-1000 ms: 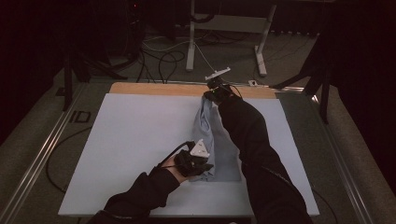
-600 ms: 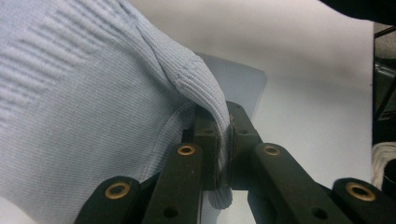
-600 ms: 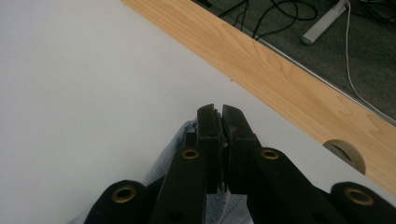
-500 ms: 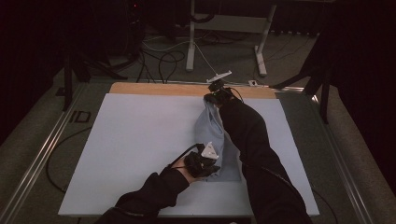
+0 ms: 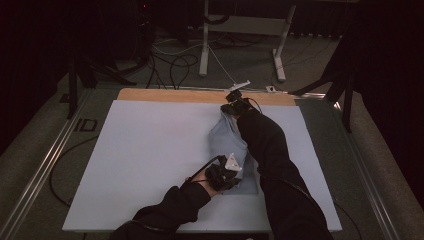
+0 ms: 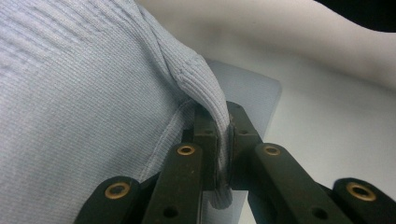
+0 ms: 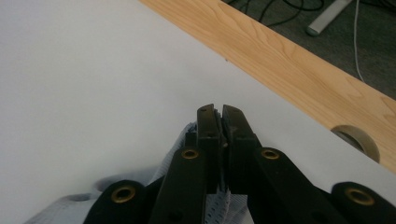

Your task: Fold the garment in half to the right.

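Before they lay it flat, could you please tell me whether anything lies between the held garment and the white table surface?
Nothing visible does. The pale blue knit garment is pinched by both tongs, left and right, and the white table surface beside it is bare.

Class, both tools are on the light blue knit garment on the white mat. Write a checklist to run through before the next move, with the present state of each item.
1. Left tool shut on a ribbed fold of the garment: ok.
2. Right tool shut, with knit fabric between the jaws lower down: ok; how much cloth it has, cannot tell.
3. Garment stretched lengthwise between the two tools, far end near the wooden strip, near end toward the person: ok.
4. Garment lying on the mat, inside its edges: ok.
5. Garment flat and free of wrinkles: cannot tell, the right sleeve covers part of it.
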